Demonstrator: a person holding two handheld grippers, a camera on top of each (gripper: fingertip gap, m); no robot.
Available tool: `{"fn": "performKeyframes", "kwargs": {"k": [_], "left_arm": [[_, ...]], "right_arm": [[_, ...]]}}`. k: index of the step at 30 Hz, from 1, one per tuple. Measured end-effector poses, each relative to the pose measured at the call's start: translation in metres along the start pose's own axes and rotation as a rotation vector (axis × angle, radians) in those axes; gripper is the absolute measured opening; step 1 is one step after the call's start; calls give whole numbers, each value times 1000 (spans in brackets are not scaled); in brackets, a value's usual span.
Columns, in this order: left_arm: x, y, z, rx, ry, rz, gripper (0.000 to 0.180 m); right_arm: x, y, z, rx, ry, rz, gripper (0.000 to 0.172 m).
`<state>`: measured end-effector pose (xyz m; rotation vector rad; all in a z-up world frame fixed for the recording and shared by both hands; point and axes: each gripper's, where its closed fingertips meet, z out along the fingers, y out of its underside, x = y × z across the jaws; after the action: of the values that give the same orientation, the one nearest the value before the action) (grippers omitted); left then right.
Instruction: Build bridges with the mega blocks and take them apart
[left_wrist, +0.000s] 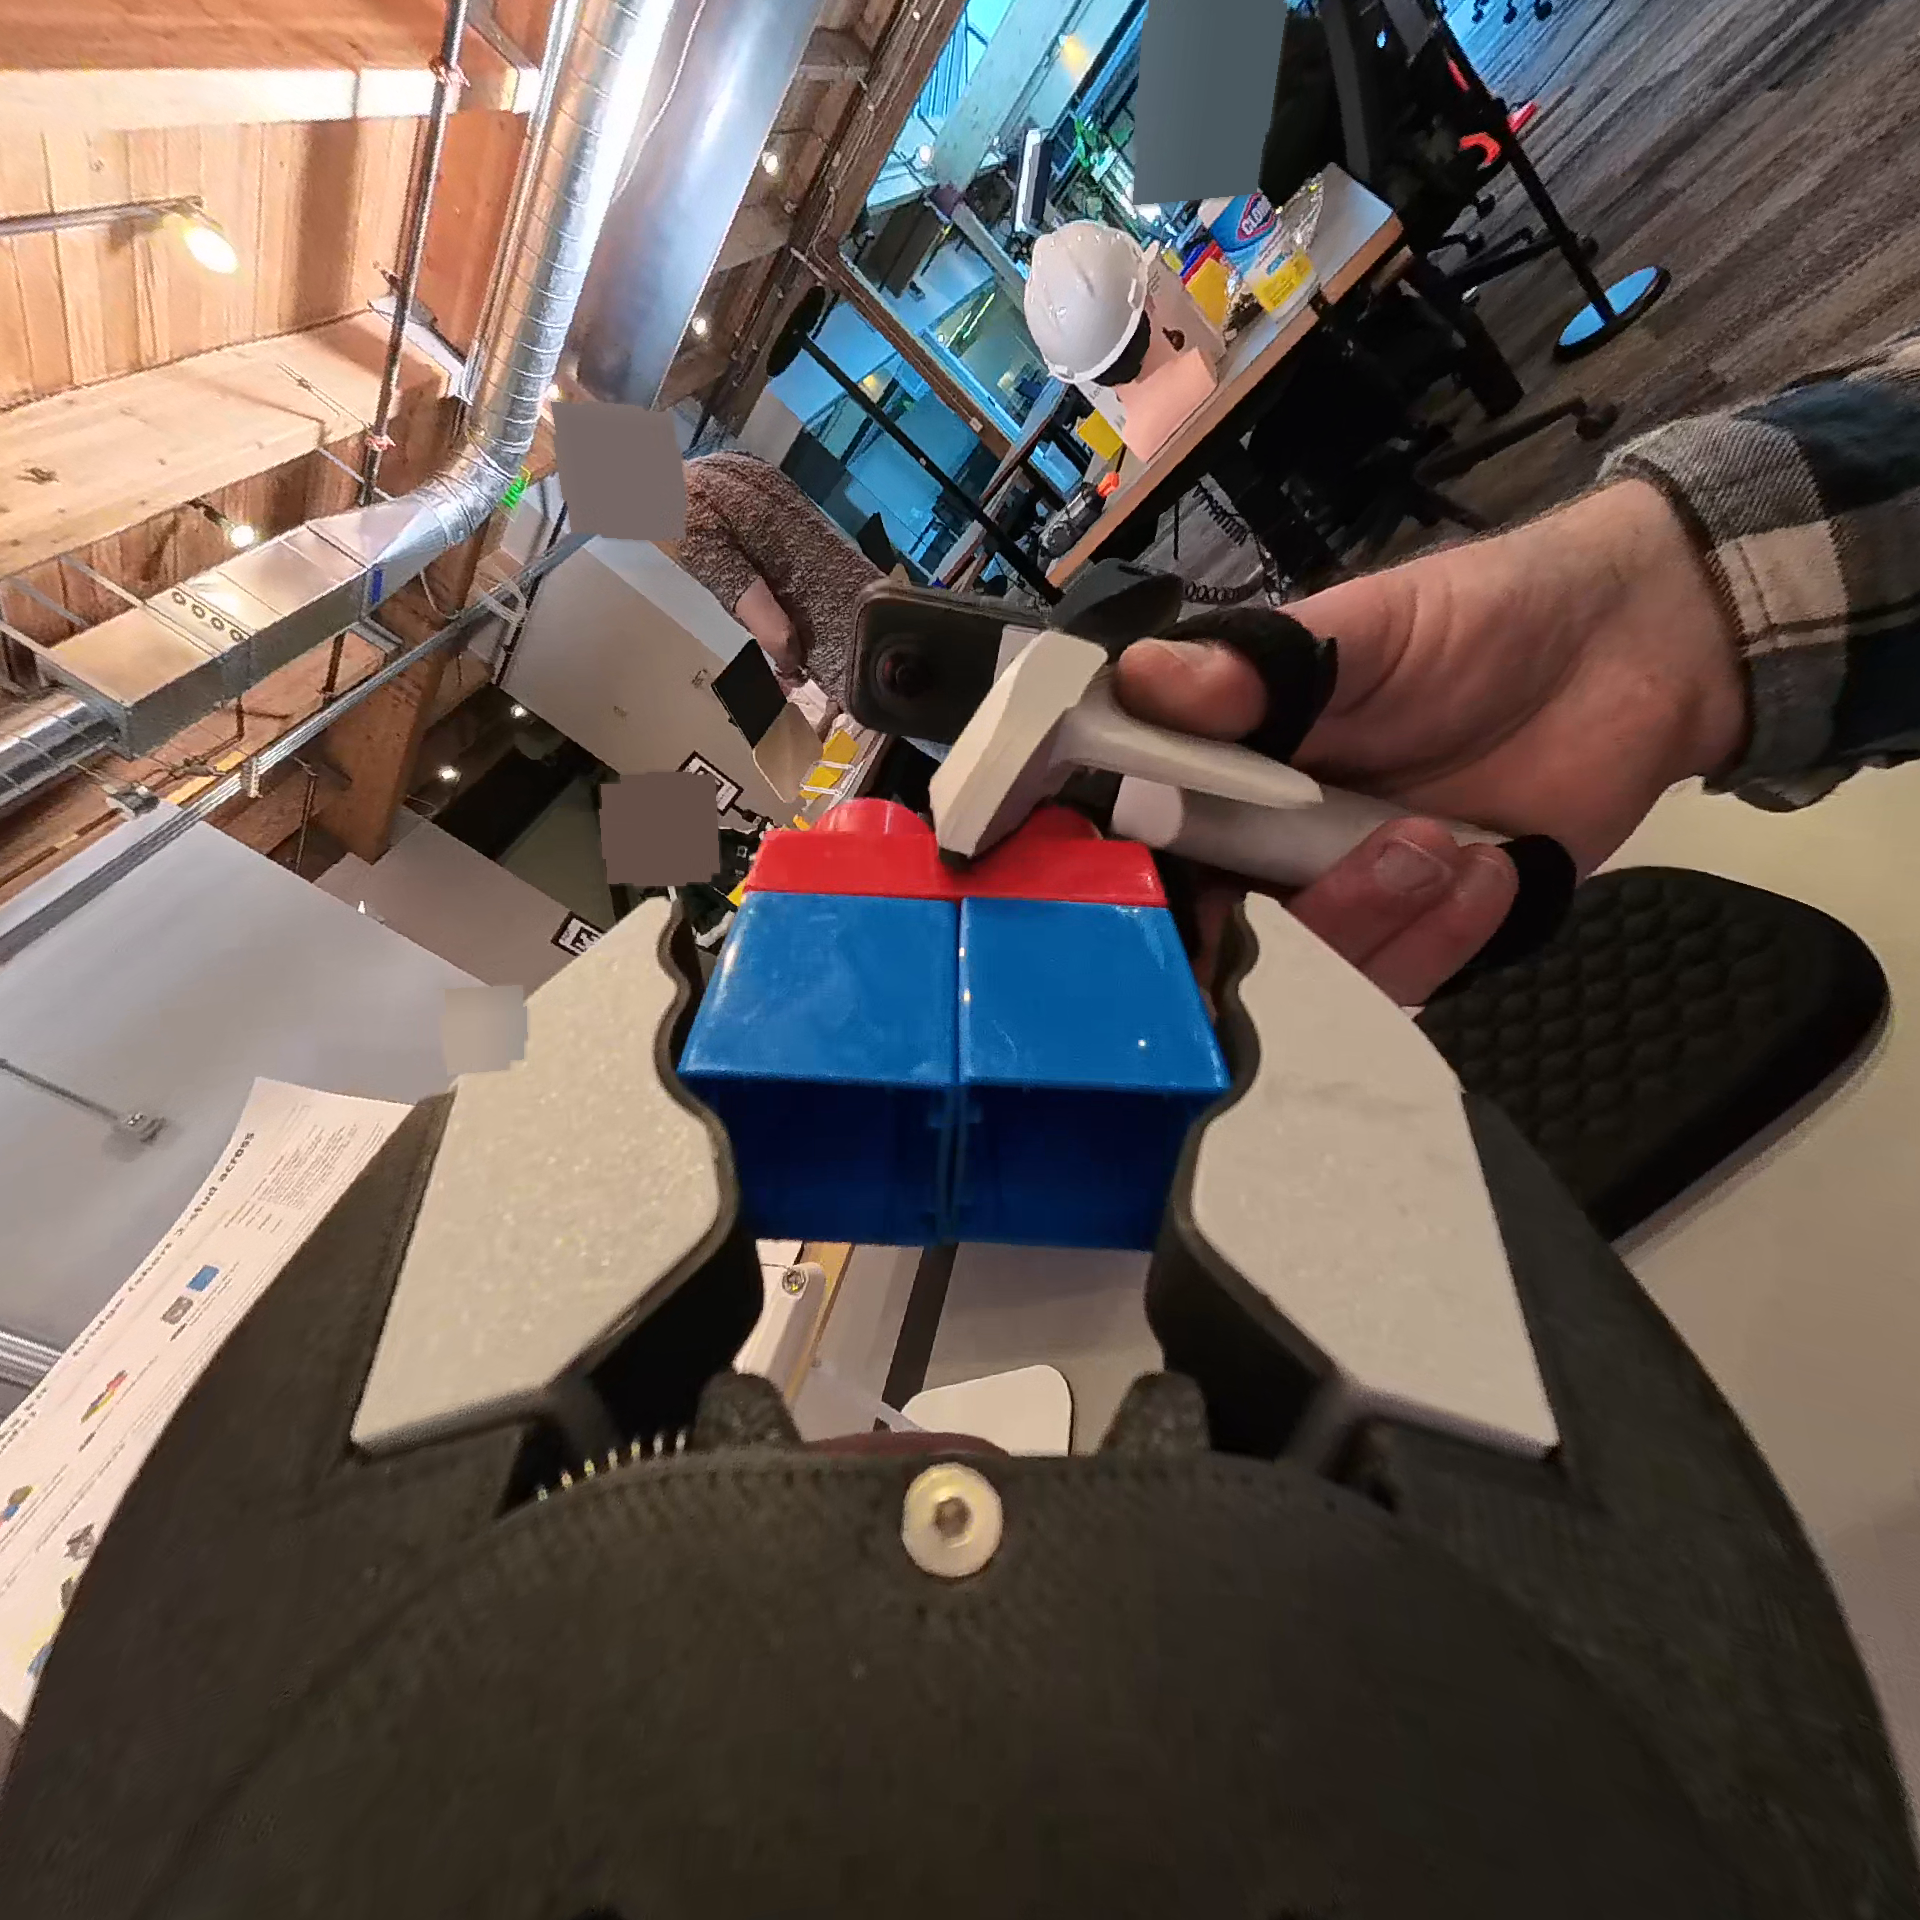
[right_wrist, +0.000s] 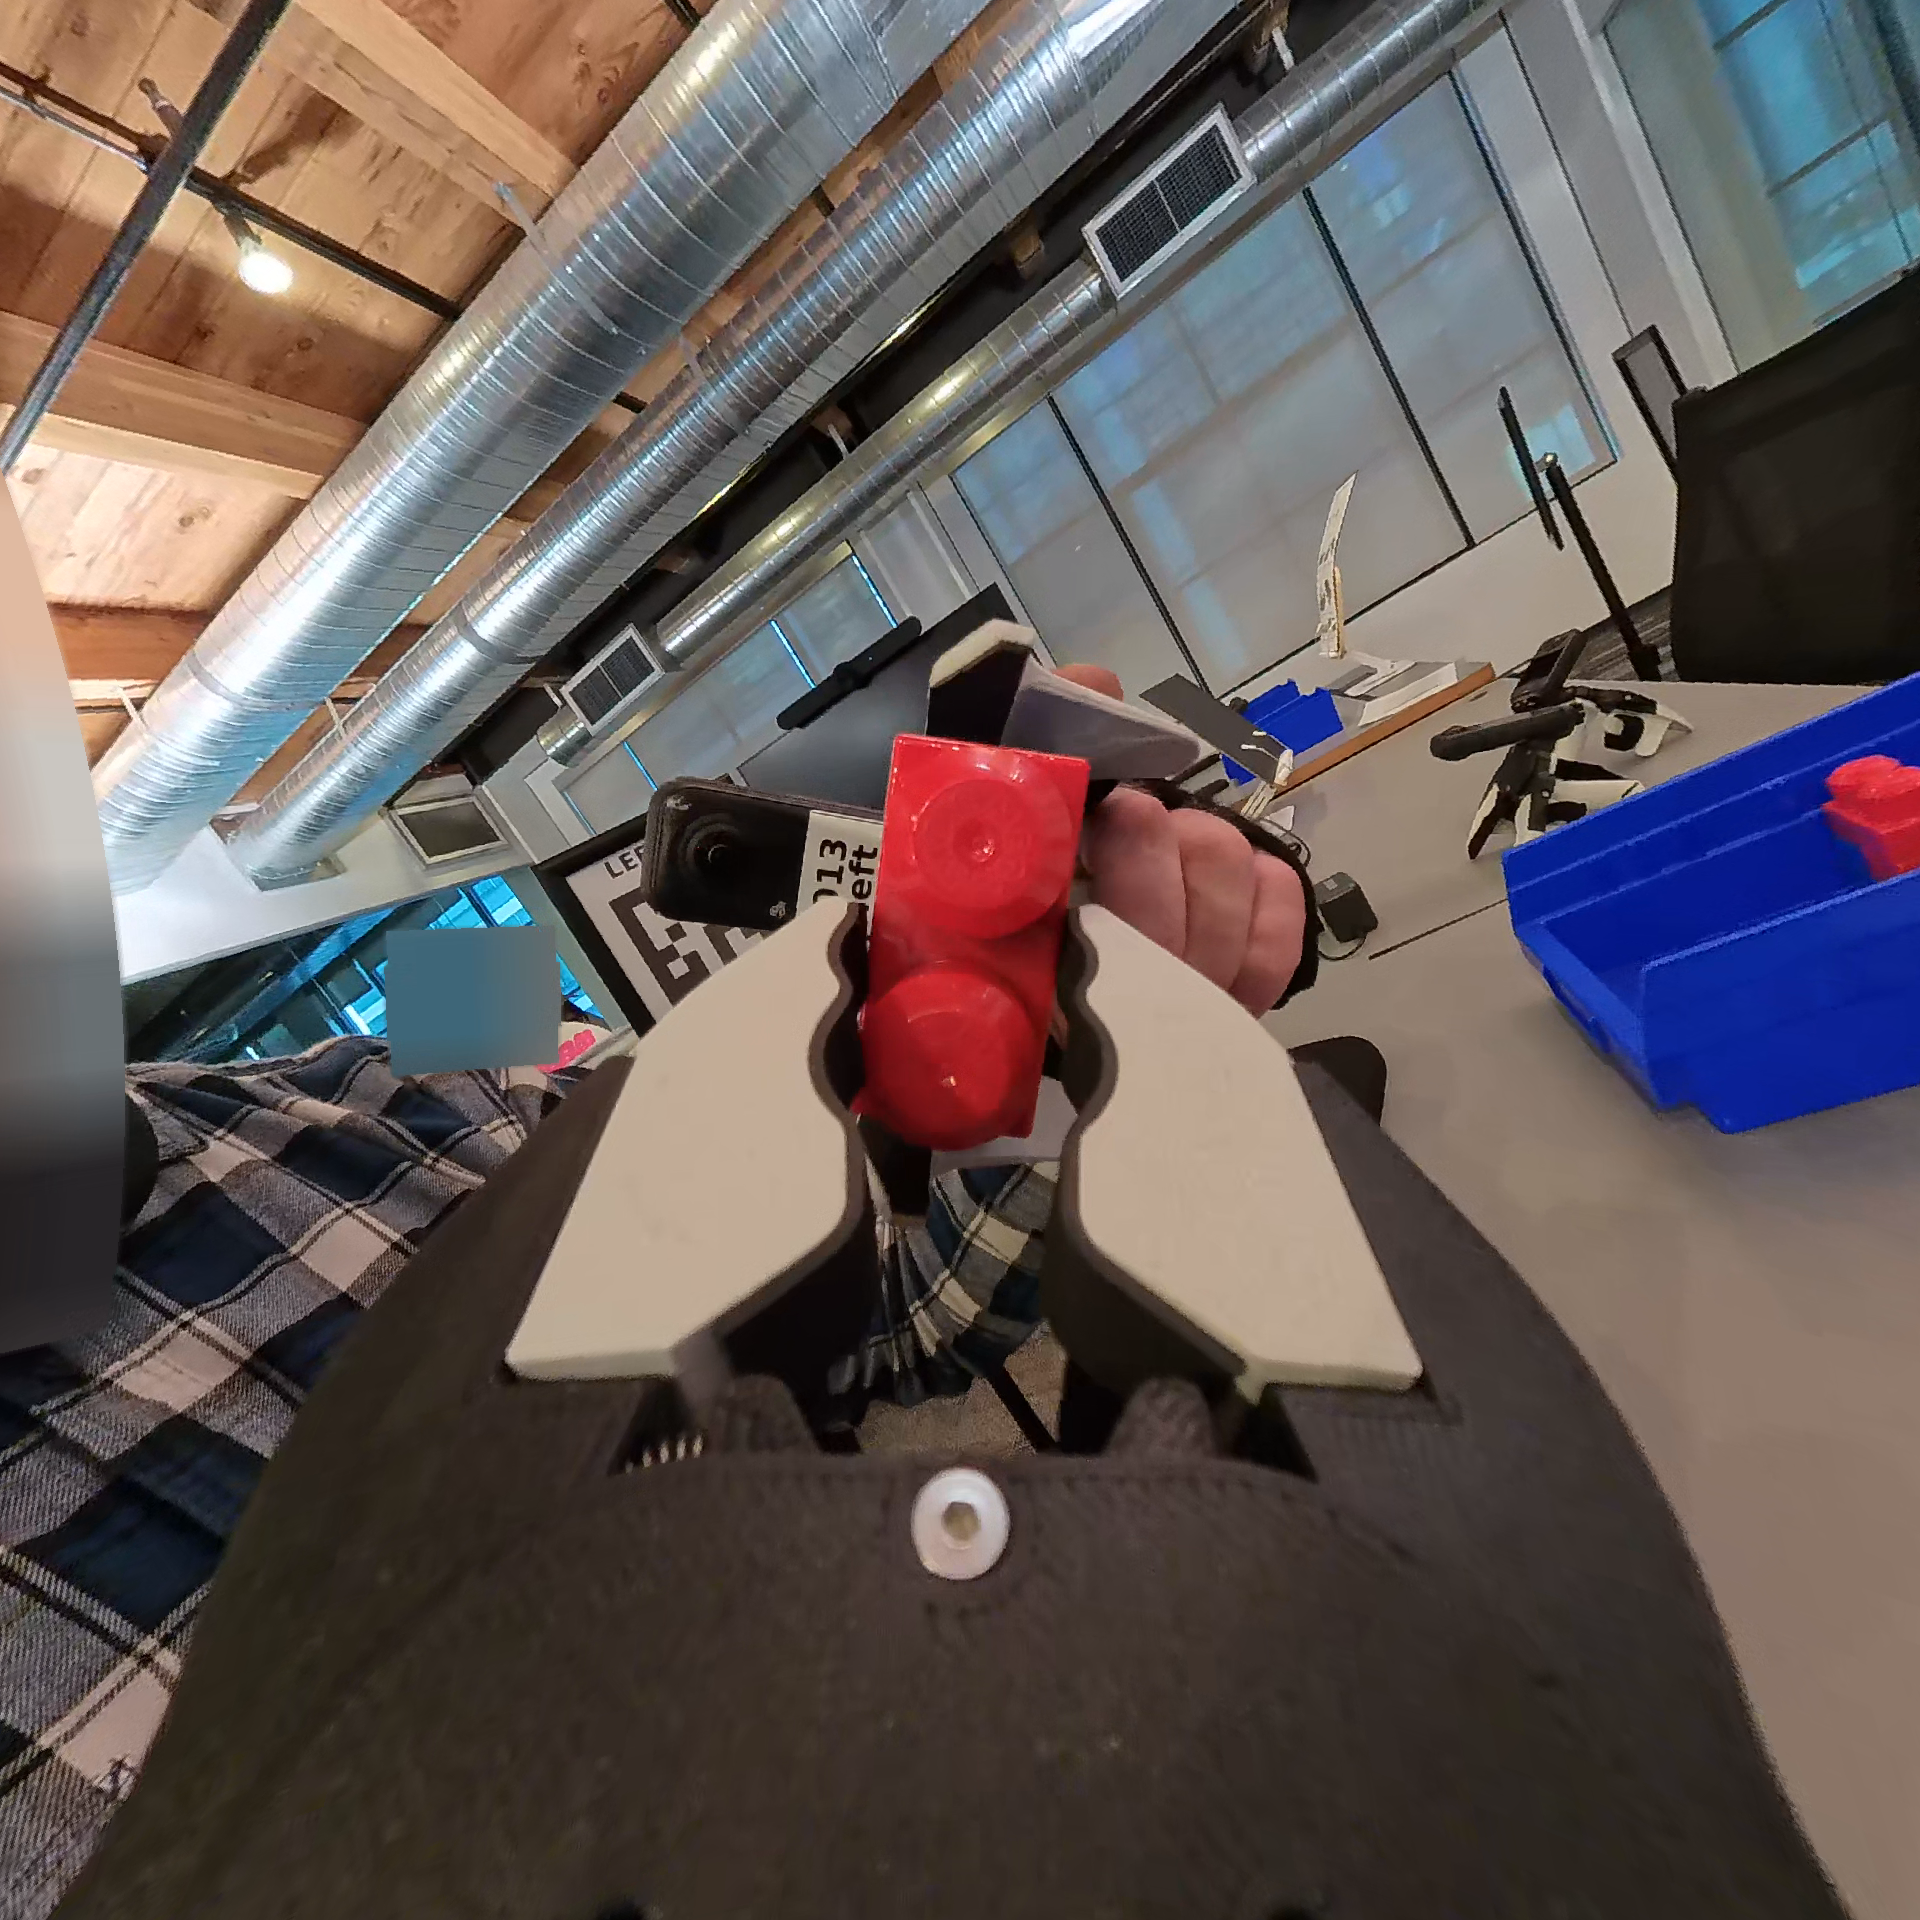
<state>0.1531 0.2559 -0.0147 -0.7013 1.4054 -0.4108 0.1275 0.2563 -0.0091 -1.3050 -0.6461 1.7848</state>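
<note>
In the left wrist view two blue blocks (left_wrist: 956, 1039) sit side by side with a red block (left_wrist: 862, 868) pressed across their far ends. My left gripper (left_wrist: 956, 914) stands around the blue pair, and a dark slit shows between each pad and the block sides, so it is open. My right gripper (right_wrist: 961, 935) is shut on the red block (right_wrist: 966, 935), with its pads on the block's two long sides. One right finger (left_wrist: 997, 748) shows on the red block in the left wrist view. The blue blocks are hidden behind the red one in the right wrist view. All this is up off the table.
A blue bin (right_wrist: 1662, 987) with a red block (right_wrist: 1881, 821) in it stands on the grey table at the right. Spare grippers (right_wrist: 1538, 758) lie farther back. A printed sheet (left_wrist: 156, 1299) lies at the left and a black mat (left_wrist: 1662, 1039) at the right. Both grippers' tips are close together, under 4 cm apart.
</note>
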Motion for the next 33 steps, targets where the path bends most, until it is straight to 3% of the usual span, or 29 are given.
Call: {"fn": "performKeyframes", "kwargs": {"k": [15,33], "left_arm": [[13,2,-1,-48,66,9,90],[26,10,3,-111,102,42,89]], "right_arm": [[-4,11,-6,-214,37,-18,35],[-5,23,-19,-338,67,-26,34]]}}
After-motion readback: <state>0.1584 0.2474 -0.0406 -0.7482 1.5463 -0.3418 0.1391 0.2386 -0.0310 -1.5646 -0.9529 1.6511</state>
